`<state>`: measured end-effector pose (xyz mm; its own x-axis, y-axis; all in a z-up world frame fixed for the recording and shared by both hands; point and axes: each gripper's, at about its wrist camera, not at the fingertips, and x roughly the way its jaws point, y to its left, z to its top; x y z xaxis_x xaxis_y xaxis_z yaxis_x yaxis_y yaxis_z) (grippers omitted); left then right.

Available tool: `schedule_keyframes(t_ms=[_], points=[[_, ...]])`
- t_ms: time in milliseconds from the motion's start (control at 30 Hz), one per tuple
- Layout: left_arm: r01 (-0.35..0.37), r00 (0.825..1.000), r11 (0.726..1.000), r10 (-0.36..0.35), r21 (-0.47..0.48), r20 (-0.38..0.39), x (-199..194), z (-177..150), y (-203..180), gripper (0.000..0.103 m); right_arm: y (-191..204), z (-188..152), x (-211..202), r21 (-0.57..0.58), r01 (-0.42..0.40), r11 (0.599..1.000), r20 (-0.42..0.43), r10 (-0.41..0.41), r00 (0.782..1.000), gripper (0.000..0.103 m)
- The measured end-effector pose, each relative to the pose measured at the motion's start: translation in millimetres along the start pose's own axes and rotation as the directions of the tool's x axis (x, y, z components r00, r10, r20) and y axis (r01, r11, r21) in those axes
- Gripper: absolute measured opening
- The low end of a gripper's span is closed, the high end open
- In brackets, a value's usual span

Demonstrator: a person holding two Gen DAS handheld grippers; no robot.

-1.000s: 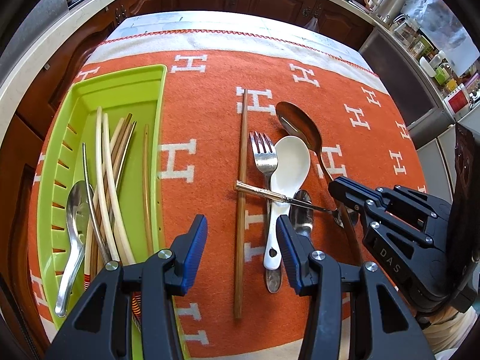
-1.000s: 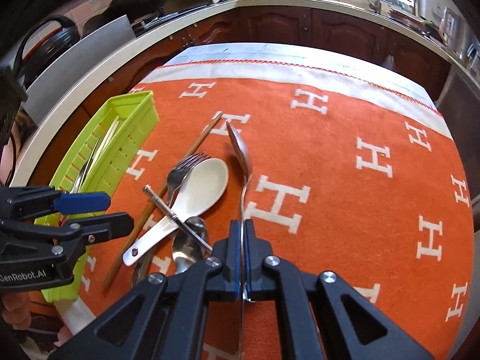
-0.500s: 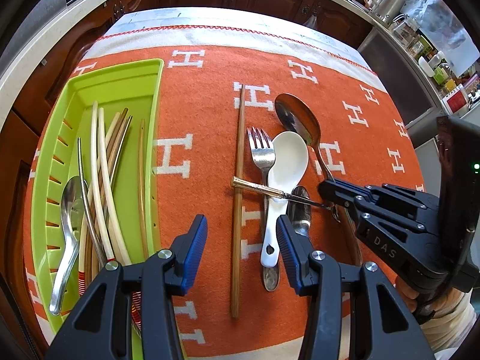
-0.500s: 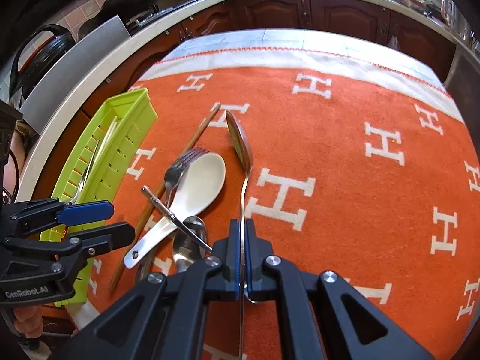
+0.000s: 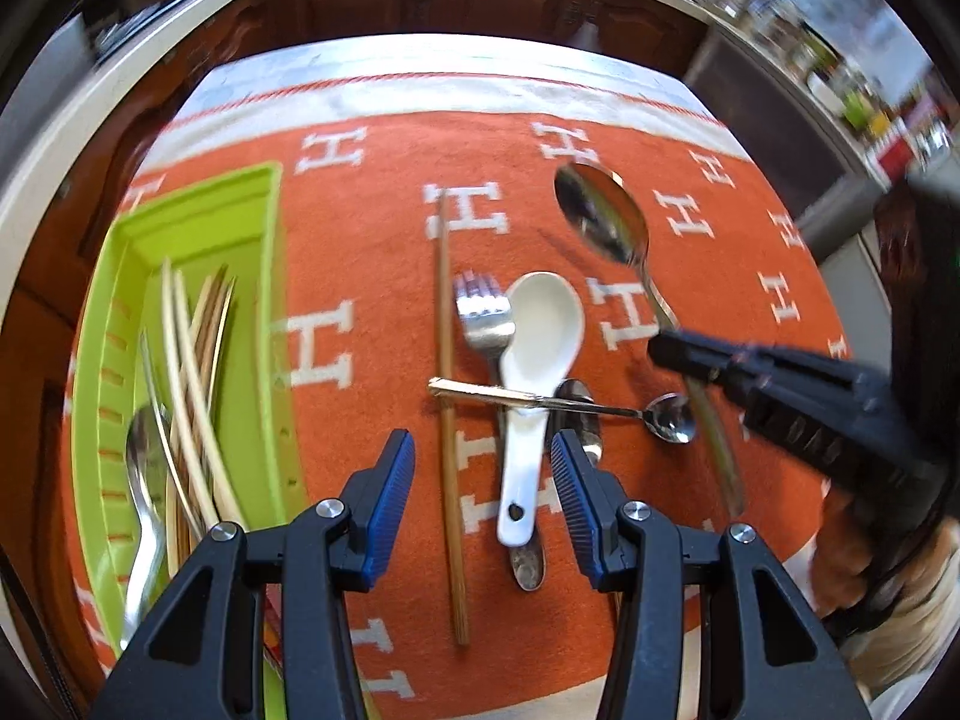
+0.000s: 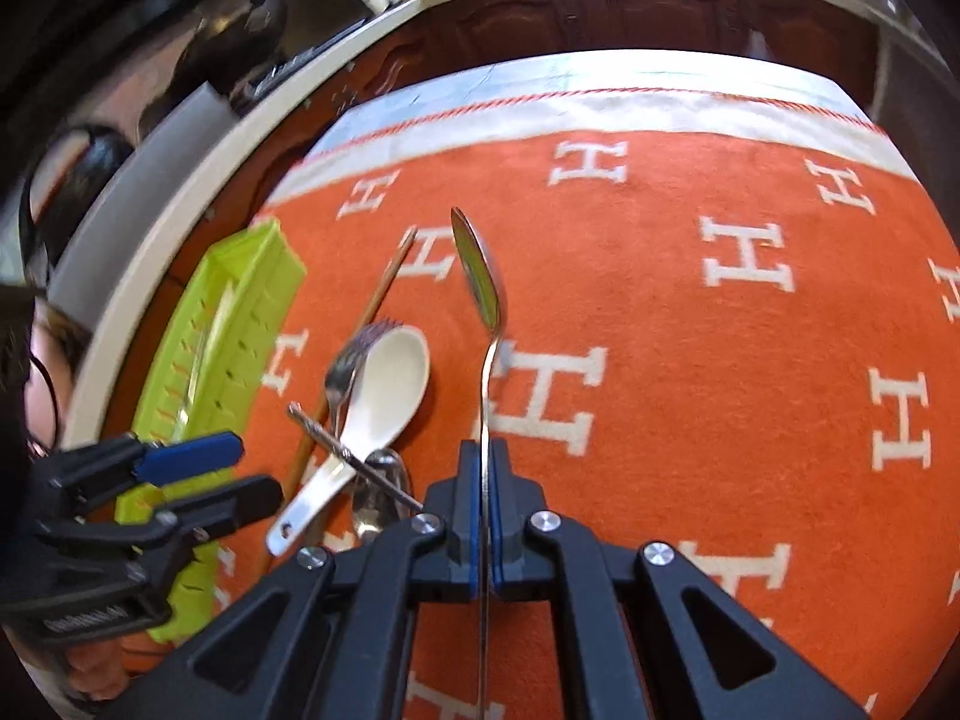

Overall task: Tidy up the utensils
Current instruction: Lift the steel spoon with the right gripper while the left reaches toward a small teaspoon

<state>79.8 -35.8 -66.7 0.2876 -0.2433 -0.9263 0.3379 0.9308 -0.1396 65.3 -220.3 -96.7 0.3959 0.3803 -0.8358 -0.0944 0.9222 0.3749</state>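
Lifted clear of the pile since a second ago, a large steel spoon (image 6: 480, 276) now hangs above the orange blanket (image 6: 690, 420), exposing a small teaspoon (image 5: 669, 417) beneath.

Right gripper (image 6: 482, 501) is clamped tight on the spoon's handle; left gripper (image 5: 483, 501) hovers with fingers partly spread, holding nothing, over a white ceramic spoon (image 5: 537, 360), fork (image 5: 485, 315) and single wooden chopstick (image 5: 449, 420). Green tray (image 5: 252, 324), far left, holds chopsticks and a spoon.
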Motion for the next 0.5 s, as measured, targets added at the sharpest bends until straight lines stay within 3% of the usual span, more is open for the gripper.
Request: schedule_keyframes(t_ms=[167,300,500], points=[[-0.038,0.999,0.977,0.041,0.209,-0.01,7,2,-31,0.046,-15,0,-12,0.055,-0.018,0.998,0.014,0.018,1.0,0.002],[-0.09,0.996,0.931,0.092,0.355,0.014,12,5,-54,0.046,-26,-7,-18,0.088,-0.033,0.996,0.01,0.033,0.999,0.002],[-0.089,0.995,0.846,0.099,0.525,0.009,23,6,-87,0.046,-40,-14,-22,0.121,-0.041,0.992,0.008,0.04,0.999,0.002]])
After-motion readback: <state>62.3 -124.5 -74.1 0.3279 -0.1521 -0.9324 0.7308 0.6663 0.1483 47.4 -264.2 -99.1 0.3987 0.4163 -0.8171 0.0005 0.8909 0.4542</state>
